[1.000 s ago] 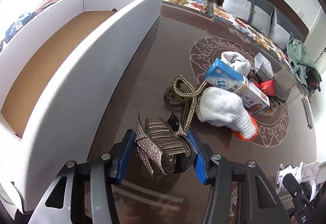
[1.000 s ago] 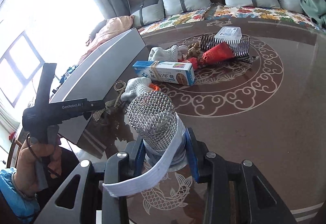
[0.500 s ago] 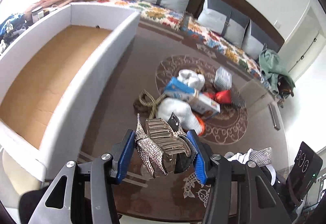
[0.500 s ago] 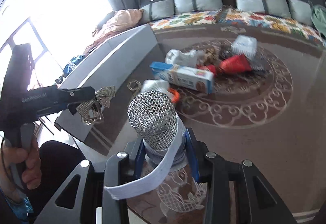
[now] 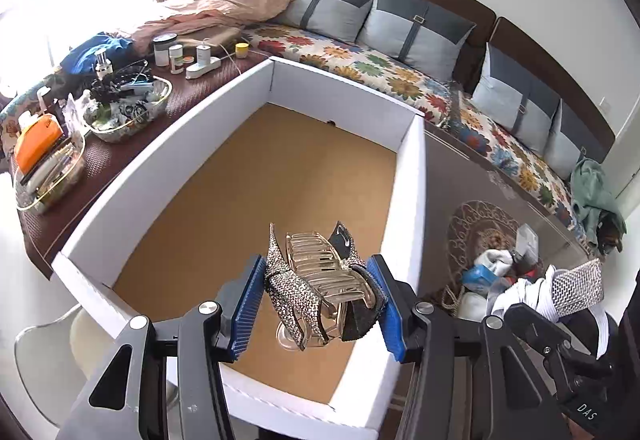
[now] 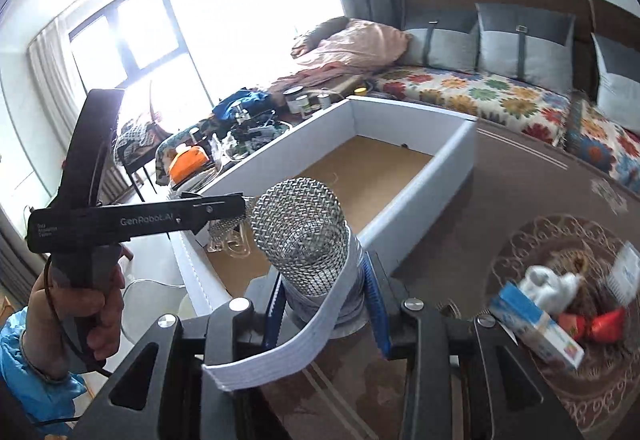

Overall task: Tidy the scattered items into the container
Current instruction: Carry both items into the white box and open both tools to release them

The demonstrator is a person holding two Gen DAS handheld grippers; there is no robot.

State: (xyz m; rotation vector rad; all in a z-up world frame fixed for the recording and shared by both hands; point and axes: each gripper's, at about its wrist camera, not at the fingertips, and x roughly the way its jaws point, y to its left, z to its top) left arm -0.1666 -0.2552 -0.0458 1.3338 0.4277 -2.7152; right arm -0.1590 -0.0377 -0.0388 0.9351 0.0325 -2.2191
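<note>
Two grippers are seen loaded above a white cardboard box (image 5: 412, 200) with a brown floor. A rhinestone hair claw clip (image 5: 320, 284) is clamped between the blue pads of the left gripper (image 5: 319, 306), over the box's near end. A silver mesh roll (image 6: 300, 232) with a white band is gripped by the right gripper (image 6: 322, 306) beside the box, over the dark table (image 6: 480, 224), where a blue-and-white carton (image 6: 536, 324) lies among remaining clutter.

Glittery rhinestone hair clip (image 5: 320, 288), shiny metal mesh cylinder (image 6: 300, 232), seemingly matt cardboard box (image 5: 412, 200).
</note>
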